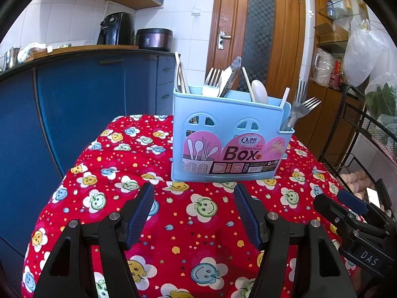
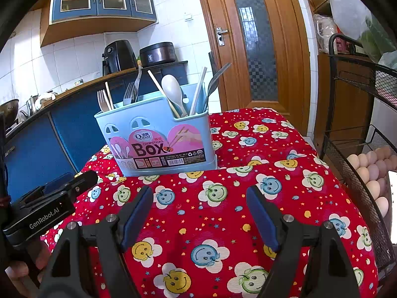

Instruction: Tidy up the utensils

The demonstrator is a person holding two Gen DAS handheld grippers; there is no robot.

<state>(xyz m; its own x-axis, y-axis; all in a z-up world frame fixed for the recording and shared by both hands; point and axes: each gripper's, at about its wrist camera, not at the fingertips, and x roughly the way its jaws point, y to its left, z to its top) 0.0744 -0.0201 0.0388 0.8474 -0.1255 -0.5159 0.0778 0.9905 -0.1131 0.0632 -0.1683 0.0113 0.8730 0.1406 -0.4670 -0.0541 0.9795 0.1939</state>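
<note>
We hold 2 grippers low over a table covered in a red cloth [image 1: 188,223] printed with smiling flower faces. Our left gripper [image 1: 193,193] has its jaws spread wide with nothing between them, the blue pads [image 1: 140,213] hanging above bare cloth. Our right gripper [image 2: 199,198] is likewise spread and empty, and it also shows at the right edge of the left wrist view, just beside the left one. Ahead of both stands the light blue utensil box [image 1: 230,134], upright on the cloth near its far edge and apart from both grippers, its pink label reading "Box". Its compartments are filled: chopsticks [image 1: 182,79] stand at its left end, a fork [image 1: 211,82] and a knife [image 1: 232,74] lean together in the middle, a white spoon [image 1: 260,90] sits just to their right, and 2 more forks [image 1: 301,106] lean out of the small pocket at the right end. No utensil lies loose on the cloth. Behind the table run blue cabinets [image 1: 82,94] and a wooden door [image 1: 260,32]; a black wire rack [image 2: 357,173] holding eggs [image 2: 369,171] stands to the right.
</note>
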